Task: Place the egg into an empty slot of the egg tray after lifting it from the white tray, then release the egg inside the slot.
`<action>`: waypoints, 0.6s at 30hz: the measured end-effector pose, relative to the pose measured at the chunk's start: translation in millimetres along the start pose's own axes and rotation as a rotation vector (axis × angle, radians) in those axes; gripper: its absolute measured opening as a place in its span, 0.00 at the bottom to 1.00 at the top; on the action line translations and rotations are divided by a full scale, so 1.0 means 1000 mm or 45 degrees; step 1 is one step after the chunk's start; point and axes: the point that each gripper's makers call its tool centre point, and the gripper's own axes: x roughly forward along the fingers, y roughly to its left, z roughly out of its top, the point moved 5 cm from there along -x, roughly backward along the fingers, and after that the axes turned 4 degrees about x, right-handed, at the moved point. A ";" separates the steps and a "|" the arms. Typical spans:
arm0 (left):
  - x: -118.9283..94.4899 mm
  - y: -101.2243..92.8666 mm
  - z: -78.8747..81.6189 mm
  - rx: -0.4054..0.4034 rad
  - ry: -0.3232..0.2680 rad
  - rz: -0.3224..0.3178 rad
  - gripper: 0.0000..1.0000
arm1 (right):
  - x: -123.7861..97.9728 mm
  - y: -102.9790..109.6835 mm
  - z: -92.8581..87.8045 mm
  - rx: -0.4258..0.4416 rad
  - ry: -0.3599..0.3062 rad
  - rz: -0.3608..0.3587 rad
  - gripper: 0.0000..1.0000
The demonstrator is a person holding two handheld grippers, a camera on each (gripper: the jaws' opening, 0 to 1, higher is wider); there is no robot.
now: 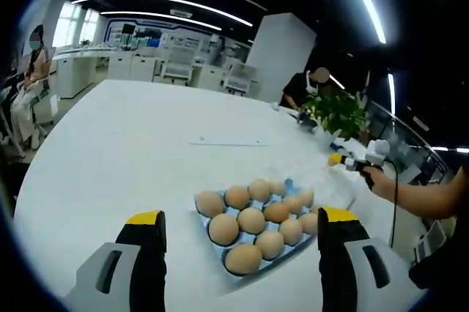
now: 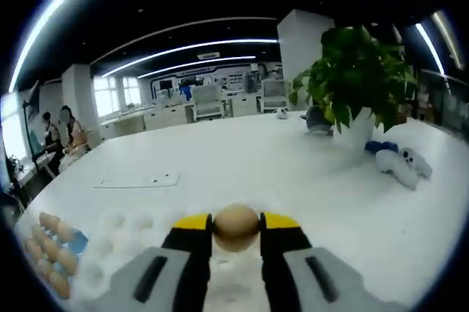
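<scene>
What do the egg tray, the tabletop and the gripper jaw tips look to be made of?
Egg tray: pale blue, thin moulded rim, probably plastic. Tabletop: smooth white with soft glare, likely laminate; uncertain. Left gripper and right gripper, which is shut on an egg: matte grey bodies with yellow tips, seemingly plastic or rubber.

Tan egg (image 2: 236, 225) between yellow-tipped grey jaws; tan eggs (image 1: 251, 220) fill a blue egg tray (image 1: 289, 183) on the white table (image 1: 139, 151).

eggs (image 1: 251, 220) in egg tray (image 1: 212, 247) on table (image 1: 132, 151), potted plant (image 1: 341, 112) far behind, right
</scene>
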 end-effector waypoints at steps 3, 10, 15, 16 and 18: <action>-0.001 0.000 0.000 0.001 -0.001 0.003 0.85 | 0.000 0.008 -0.002 -0.001 0.007 0.025 0.25; -0.002 0.001 0.000 -0.003 -0.005 0.006 0.85 | 0.003 0.033 -0.009 0.002 0.040 0.131 0.25; -0.002 0.001 -0.001 -0.006 -0.005 0.007 0.85 | 0.004 0.057 -0.013 0.018 0.057 0.227 0.25; -0.002 0.001 0.000 -0.007 -0.005 0.007 0.85 | 0.004 0.064 -0.012 0.011 0.056 0.243 0.25; -0.001 0.001 0.000 -0.006 -0.006 0.007 0.85 | 0.004 0.079 -0.013 0.010 0.064 0.306 0.25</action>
